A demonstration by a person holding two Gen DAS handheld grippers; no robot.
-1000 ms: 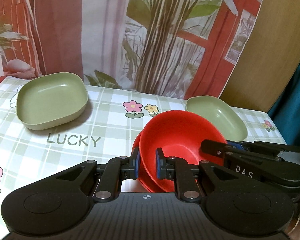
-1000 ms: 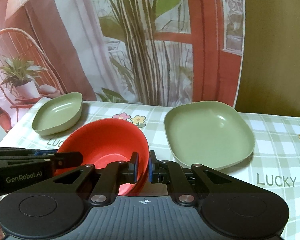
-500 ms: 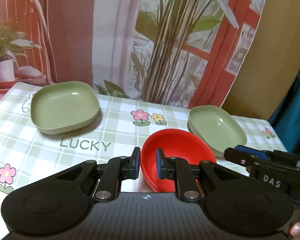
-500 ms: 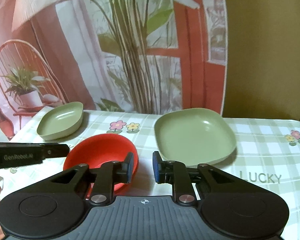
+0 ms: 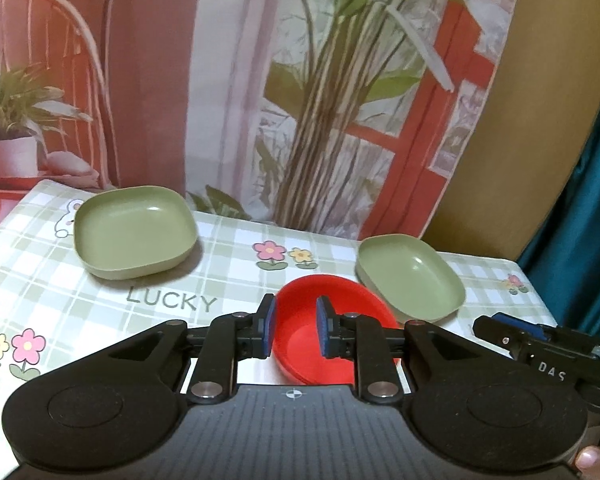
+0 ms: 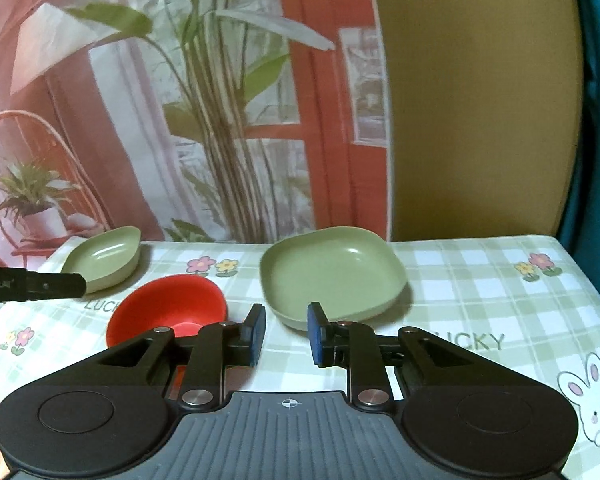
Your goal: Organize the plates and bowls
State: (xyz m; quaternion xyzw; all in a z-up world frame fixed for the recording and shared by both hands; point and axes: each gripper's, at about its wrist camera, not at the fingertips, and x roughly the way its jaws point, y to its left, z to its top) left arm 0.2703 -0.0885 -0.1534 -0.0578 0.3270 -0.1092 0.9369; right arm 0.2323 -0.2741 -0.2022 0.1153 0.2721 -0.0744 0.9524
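A: where's the red bowl (image 5: 332, 332) sat now? anything gripped?

B: nope. It's set down on the checked tablecloth (image 6: 480, 280), just beside the right-hand green plate (image 5: 410, 282), well back from the cloth's edges. The left gripper (image 5: 294, 326) has just been opened a bit, bowl seen through the gap, pads not pressed. The right gripper (image 6: 285, 334) is spread too, nothing pinched. Bare cloth is left between bowl and the far green plate (image 5: 134, 232).
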